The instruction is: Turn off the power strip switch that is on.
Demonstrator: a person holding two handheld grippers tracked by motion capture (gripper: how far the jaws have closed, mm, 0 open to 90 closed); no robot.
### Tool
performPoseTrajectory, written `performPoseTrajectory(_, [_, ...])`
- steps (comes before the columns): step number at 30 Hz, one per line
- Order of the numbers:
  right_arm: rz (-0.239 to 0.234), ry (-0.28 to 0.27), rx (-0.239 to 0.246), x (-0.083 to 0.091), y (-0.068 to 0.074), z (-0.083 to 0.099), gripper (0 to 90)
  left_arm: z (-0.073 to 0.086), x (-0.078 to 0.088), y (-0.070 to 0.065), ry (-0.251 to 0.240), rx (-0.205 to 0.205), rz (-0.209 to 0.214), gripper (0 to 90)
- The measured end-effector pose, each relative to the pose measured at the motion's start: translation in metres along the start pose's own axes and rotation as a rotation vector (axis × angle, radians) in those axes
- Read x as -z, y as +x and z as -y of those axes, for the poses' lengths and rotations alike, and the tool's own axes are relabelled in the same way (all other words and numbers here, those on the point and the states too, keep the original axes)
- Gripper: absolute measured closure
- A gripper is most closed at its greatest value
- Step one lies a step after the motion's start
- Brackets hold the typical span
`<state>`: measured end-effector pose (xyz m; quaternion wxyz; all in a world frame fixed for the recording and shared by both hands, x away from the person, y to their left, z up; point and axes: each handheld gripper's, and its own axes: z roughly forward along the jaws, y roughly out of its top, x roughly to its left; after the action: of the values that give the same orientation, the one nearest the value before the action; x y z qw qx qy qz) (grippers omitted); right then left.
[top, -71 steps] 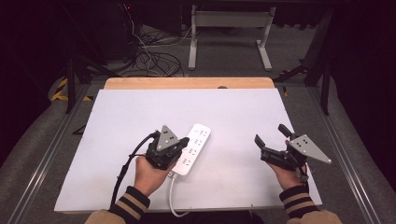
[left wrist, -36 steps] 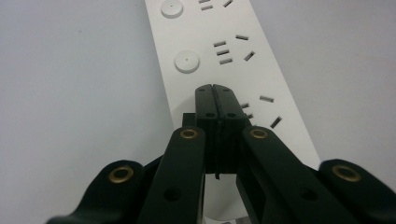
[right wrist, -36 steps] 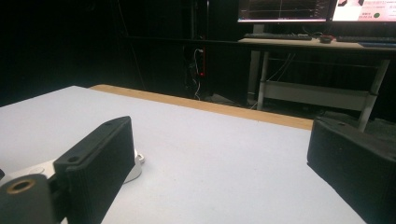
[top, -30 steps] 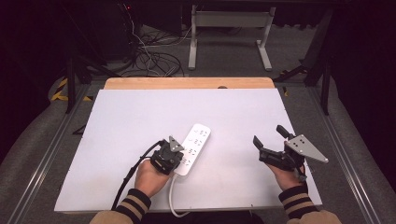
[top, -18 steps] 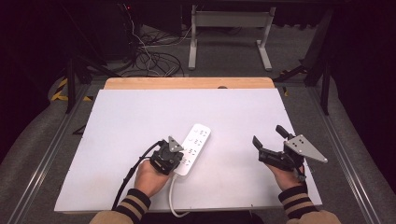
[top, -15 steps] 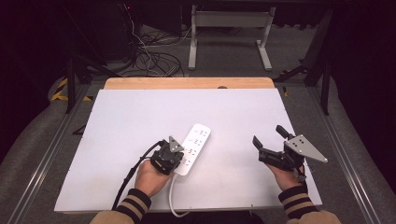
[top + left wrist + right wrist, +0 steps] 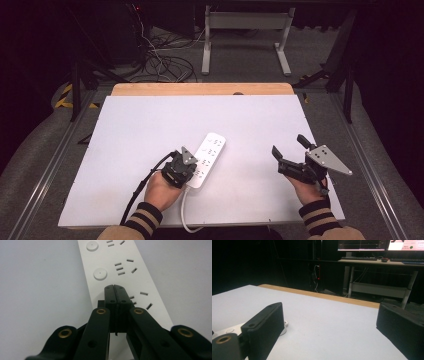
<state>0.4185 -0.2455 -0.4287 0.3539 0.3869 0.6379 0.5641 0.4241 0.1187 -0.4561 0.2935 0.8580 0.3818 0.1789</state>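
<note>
A long white rigid plastic power strip (image 7: 206,159) lies mid-front on the white surface (image 7: 125,135). Left gripper (image 7: 115,291), fingers together, rests over its near end (probably light and slick; grip across its narrow sides). Right gripper (image 7: 289,153) hovers, fingers apart.

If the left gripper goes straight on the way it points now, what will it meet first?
Probably the white power strip: the left gripper, jaws shut, points down along its top face, toward a socket's slots. Whether it already touches is unclear.
</note>
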Motion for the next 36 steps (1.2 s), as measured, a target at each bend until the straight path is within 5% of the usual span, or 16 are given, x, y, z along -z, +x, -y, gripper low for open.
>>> performPoseTrajectory(36, [0.0, 0.017, 0.003, -0.0028, 0.0011, 0.0011, 8.3, 0.0004, 0.0002, -0.0009, -0.008, -0.015, -0.003, 90.0])
